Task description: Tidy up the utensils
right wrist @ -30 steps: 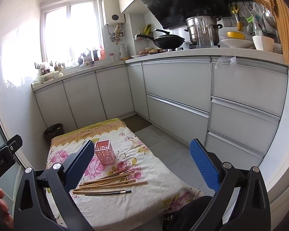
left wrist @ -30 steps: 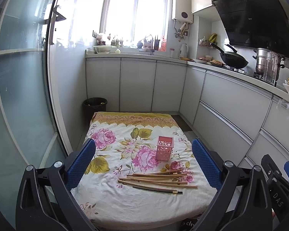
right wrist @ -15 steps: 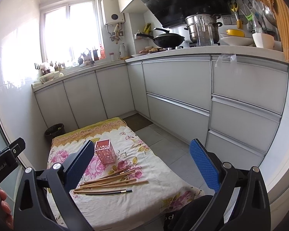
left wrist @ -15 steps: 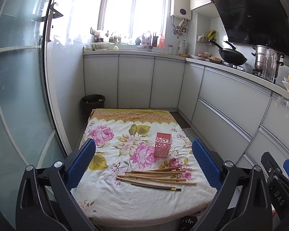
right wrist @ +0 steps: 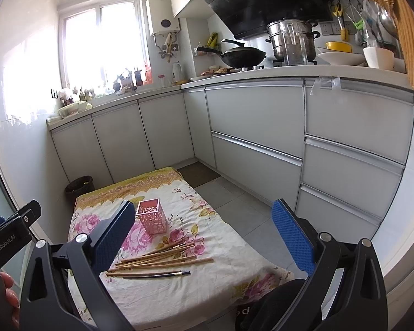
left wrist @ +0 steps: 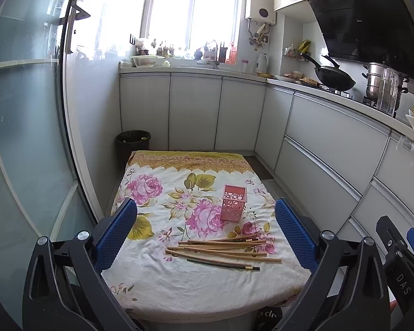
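- Left gripper (left wrist: 206,230) spread wide, blue pads (left wrist: 116,230) far apart, nothing between them; it hovers above the near end of the table.
- Right gripper (right wrist: 204,234) also wide open and empty, held above the table's near right corner, left pad (right wrist: 111,237) over the cloth, right pad over floor.
- Chopsticks (left wrist: 223,249) lie loose in a flat pile on the floral tablecloth (left wrist: 162,281), toward the near right part of the table, mostly running left-right; tips fan out a bit.
- One dark chopstick (left wrist: 223,264) is nearest the front edge, just apart from the wooden ones.
- Pink perforated holder (left wrist: 233,203) stands upright, just behind the pile, not touching it; looks empty from what shows.
- In the right wrist view the holder (right wrist: 151,216) sits just beside the left pad, the chopsticks (right wrist: 162,259) in front of it.
- Bare cloth left of the pile and at the far end with the yellow border; a strip of bare cloth at the front edge too.
- Right table edge close to the pile's ends; grey floor tiles (right wrist: 243,220) open beyond it, then cabinet drawers (right wrist: 256,149).
- Left edge near a glass door (left wrist: 22,143); black bin (left wrist: 133,143) past the far left corner.
- Fingers (right wrist: 9,295) of a hand on the left gripper show at the lower left of the right wrist view.
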`<act>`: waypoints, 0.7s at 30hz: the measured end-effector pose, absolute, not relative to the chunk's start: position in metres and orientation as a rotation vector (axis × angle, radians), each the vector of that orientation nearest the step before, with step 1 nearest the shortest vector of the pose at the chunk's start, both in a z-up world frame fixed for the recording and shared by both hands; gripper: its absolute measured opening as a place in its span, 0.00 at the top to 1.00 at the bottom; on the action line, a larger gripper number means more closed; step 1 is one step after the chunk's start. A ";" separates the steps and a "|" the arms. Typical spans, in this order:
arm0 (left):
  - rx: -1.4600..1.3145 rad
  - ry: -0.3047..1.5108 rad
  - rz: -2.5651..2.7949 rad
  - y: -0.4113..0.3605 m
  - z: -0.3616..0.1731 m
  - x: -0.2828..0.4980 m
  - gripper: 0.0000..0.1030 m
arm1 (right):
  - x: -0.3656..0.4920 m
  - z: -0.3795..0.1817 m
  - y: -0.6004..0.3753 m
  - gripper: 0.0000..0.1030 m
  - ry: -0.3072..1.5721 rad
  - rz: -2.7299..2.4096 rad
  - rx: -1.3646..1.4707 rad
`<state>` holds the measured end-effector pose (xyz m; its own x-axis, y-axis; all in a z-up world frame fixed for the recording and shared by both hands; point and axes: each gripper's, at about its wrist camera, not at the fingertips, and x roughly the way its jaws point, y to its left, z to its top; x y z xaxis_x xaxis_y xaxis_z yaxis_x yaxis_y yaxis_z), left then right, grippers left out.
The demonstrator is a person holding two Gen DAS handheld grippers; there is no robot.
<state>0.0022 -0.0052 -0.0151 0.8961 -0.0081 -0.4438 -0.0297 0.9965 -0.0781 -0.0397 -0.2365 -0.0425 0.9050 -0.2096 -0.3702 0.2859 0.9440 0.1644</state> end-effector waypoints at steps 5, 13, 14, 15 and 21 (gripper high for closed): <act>-0.083 0.464 0.012 -0.005 -0.018 0.005 0.07 | -0.038 -0.042 -0.238 0.06 0.357 -0.257 0.219; -0.083 0.465 0.010 -0.005 -0.018 0.006 0.07 | -0.039 -0.046 -0.239 0.06 0.362 -0.258 0.226; -0.082 0.466 0.010 -0.005 -0.018 0.006 0.07 | -0.038 -0.046 -0.239 0.06 0.362 -0.259 0.225; -0.083 0.467 0.009 -0.005 -0.019 0.006 0.07 | -0.038 -0.046 -0.239 0.06 0.362 -0.258 0.225; -0.082 0.468 0.010 -0.006 -0.021 0.007 0.07 | -0.040 -0.048 -0.240 0.06 0.364 -0.256 0.225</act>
<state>0.0065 -0.0060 -0.0214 0.8923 -0.0096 -0.4514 -0.0283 0.9966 -0.0771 -0.0396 -0.2395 -0.0476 0.9032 -0.2055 -0.3769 0.2856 0.9431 0.1701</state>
